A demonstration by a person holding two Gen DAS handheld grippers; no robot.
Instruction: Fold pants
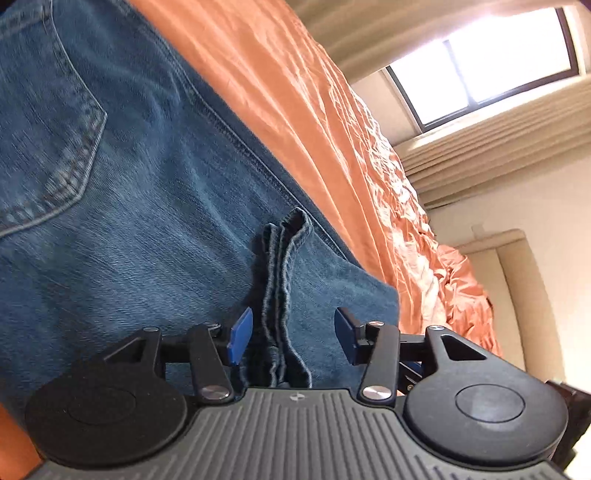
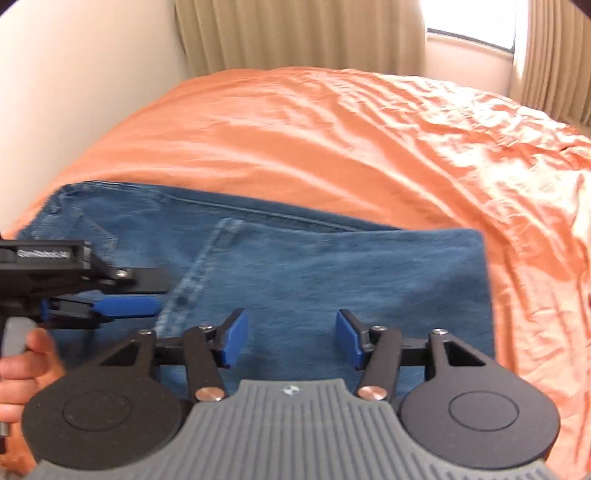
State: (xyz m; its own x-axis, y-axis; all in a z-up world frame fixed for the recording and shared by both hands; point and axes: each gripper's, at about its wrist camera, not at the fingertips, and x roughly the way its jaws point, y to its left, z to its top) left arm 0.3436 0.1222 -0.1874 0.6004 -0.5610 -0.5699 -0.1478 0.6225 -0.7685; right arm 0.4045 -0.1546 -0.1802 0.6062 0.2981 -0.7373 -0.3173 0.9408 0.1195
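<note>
Blue jeans (image 2: pixel 314 273) lie folded on an orange bedspread (image 2: pixel 332 140), back pocket (image 1: pixel 48 140) up in the left wrist view. The leg hems (image 1: pixel 280 266) lie stacked on top of the jeans, running between my left gripper's (image 1: pixel 293 336) open blue pads (image 1: pixel 240 334) without being pinched. My right gripper (image 2: pixel 291 338) is open and empty just above the jeans. The left gripper (image 2: pixel 125 306) also shows at the left of the right wrist view, held by a hand.
The orange bedspread (image 1: pixel 314 110) stretches wrinkled beyond the jeans. Beige curtains (image 2: pixel 295 33) and a window (image 1: pixel 491 62) stand behind the bed. A padded headboard (image 1: pixel 517 295) is at the far end.
</note>
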